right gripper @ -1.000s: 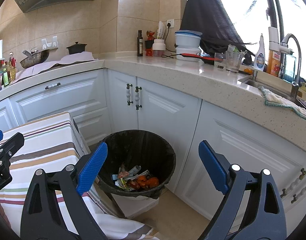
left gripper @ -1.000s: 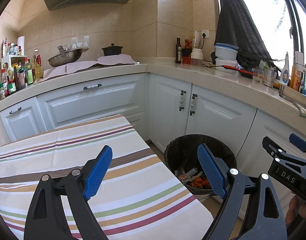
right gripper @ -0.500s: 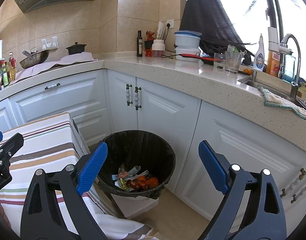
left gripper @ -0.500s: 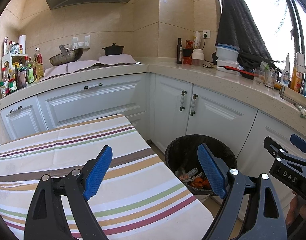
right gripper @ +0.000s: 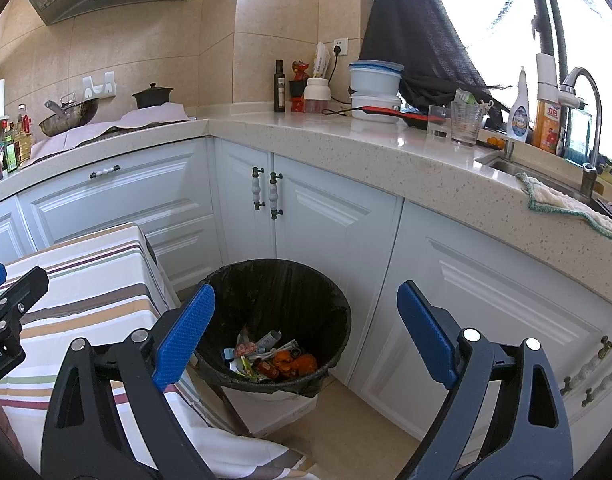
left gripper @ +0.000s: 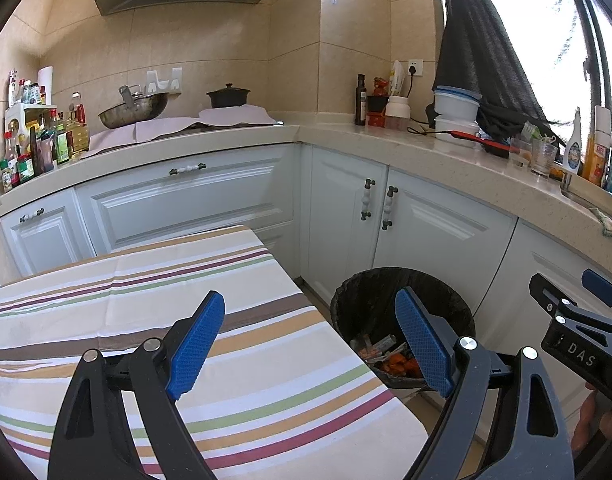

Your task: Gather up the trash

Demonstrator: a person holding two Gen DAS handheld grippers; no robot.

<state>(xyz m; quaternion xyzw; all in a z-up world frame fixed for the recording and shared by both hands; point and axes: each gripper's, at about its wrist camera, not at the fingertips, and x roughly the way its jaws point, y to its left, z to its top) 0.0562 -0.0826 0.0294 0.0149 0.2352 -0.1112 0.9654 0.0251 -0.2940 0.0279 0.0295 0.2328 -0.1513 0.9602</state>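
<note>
My left gripper [left gripper: 309, 344] and right gripper [right gripper: 306, 330]: both spread wide, holding nothing | trash [right gripper: 272, 356] lies in the bin [right gripper: 337, 304], right of the table [left gripper: 146, 280] | risk: bumping the bin's rim could tip it and spill trash.

Bright daylight, blown-out window [right gripper: 505, 8] glare, fisheye-curved edges.
</note>
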